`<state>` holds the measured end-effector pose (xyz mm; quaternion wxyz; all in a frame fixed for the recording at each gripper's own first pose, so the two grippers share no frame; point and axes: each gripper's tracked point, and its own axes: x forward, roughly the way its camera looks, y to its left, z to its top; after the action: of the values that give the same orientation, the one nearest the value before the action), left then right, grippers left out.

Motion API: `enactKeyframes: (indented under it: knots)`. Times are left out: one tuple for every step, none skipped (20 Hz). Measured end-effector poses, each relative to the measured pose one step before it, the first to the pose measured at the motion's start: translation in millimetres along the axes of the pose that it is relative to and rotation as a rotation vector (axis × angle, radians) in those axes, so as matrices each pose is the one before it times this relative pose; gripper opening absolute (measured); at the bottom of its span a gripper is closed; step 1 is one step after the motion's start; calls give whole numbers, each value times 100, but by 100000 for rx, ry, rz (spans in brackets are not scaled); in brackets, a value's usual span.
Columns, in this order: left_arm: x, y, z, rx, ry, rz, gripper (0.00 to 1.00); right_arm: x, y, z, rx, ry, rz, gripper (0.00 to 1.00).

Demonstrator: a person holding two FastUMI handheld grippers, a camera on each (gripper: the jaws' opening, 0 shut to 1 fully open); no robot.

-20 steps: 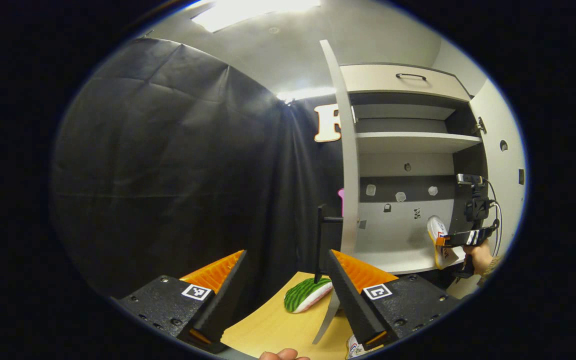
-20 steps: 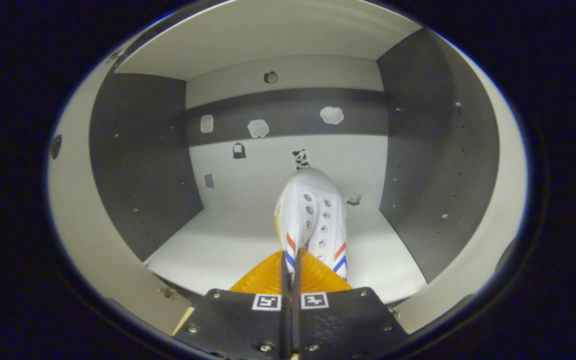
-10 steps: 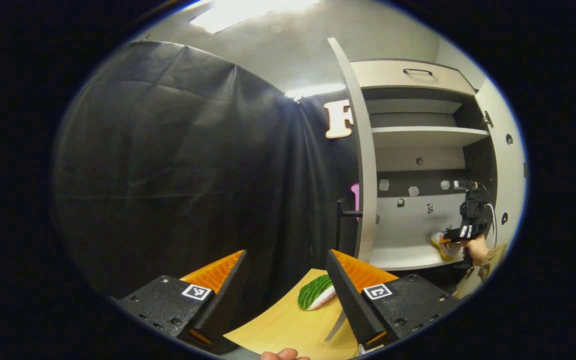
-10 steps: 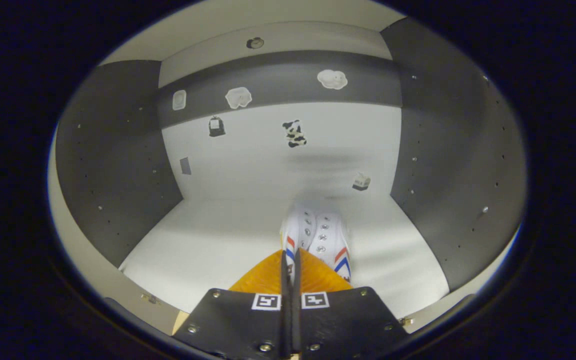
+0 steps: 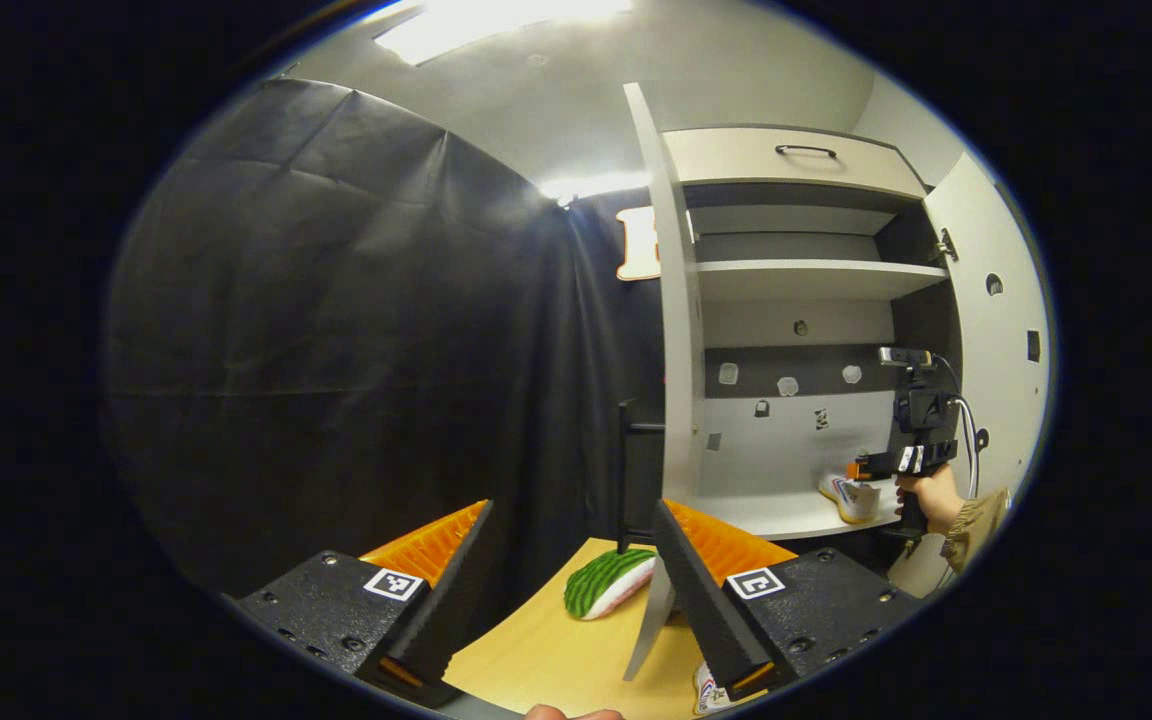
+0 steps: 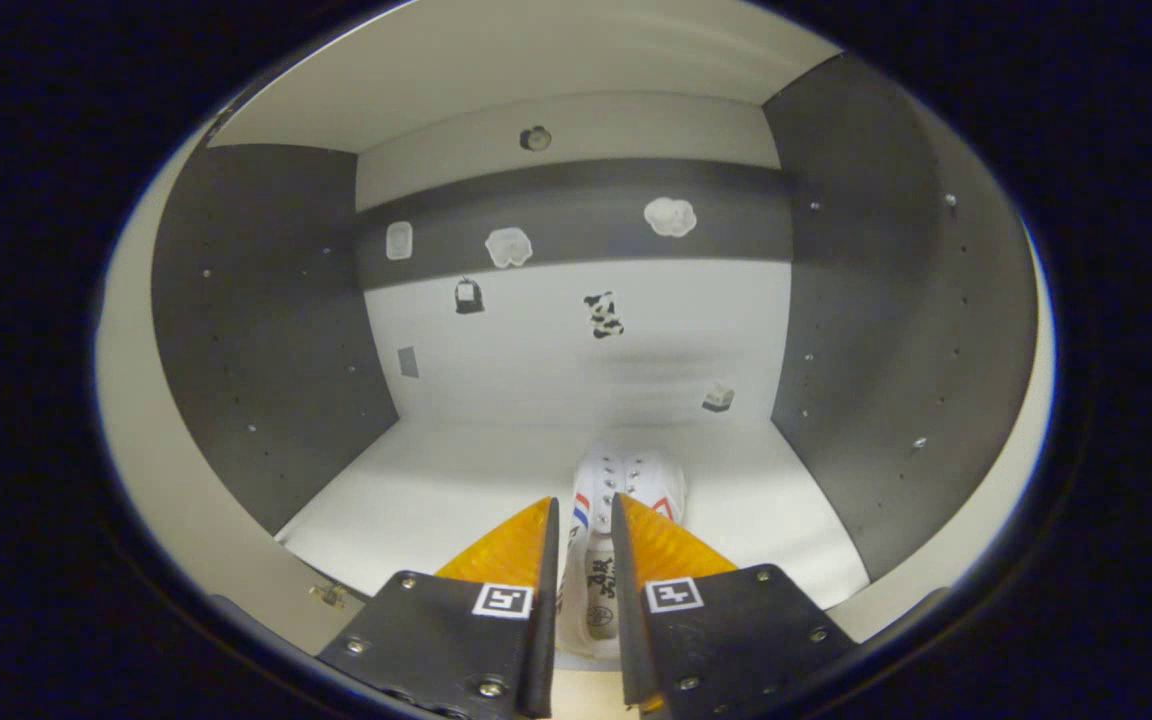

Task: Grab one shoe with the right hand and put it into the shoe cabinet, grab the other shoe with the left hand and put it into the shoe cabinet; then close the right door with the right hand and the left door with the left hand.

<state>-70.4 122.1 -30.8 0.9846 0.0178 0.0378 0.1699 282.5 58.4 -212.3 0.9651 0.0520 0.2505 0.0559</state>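
Shoe [image 6: 608, 505] set on cabinet floor [image 6: 436, 495]; right gripper [image 6: 582, 520] parted slightly, nothing clamped.
To be drawn straight back without snagging the heel; left gripper [image 5: 571, 545] wide open, empty.

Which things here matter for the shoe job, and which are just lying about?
Job: white shoe on the cabinet's bottom shelf; left door; right door; right gripper; left gripper.

Lying about: green striped thing on the wooden table.

Two hand-held grippers: left [image 5: 571, 560], right [image 6: 581, 540]. One white shoe [image 6: 626, 480], one green slipper [image 5: 606, 585], two open cabinet doors [image 5: 671, 300].
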Motion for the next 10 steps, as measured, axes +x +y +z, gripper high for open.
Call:
enactKeyframes:
  knots:
    - [-181, -279, 181, -40, -419, -1976, 94, -1202, 45, 526, -755, -2083, 371, 27]
    - [-200, -163, -12, 253, -902, -1768, 94, -1220, 170, 466, -724, -1733, 626, 27]
    - [-132, -241, 255, 506, -1335, -1758, 94, -1245, 81, 392, -685, -1544, 543, 27]
    - [-148, -414, 324, 376, -1367, -2418, 94, -1236, 63, 399, -831, -1546, 237, 27]
    - [-276, -389, 205, 160, -1037, -2902, 94, -1228, -33, 457, -810, -1576, 34, 27]
    - [-364, -567, 217, -34, -622, -3118, 95, -1245, 71, 424, -625, -1442, 377, 27]
    - [-241, -504, 205, -224, -474, -2970, 95, -1196, 72, 421, -386, -1225, 75, 27]
    - [-275, -856, -159, -143, -155, -2987, 94, -1408, 127, 455, 87, -1293, 557, 27]
    - [611, -2279, -282, -15, 226, -2736, 94, -1403, 199, 565, 422, -1616, 690, 27]
    - [595, -1472, -50, -285, 169, -2839, 94, -1243, 121, 646, 602, -1995, 460, 27]
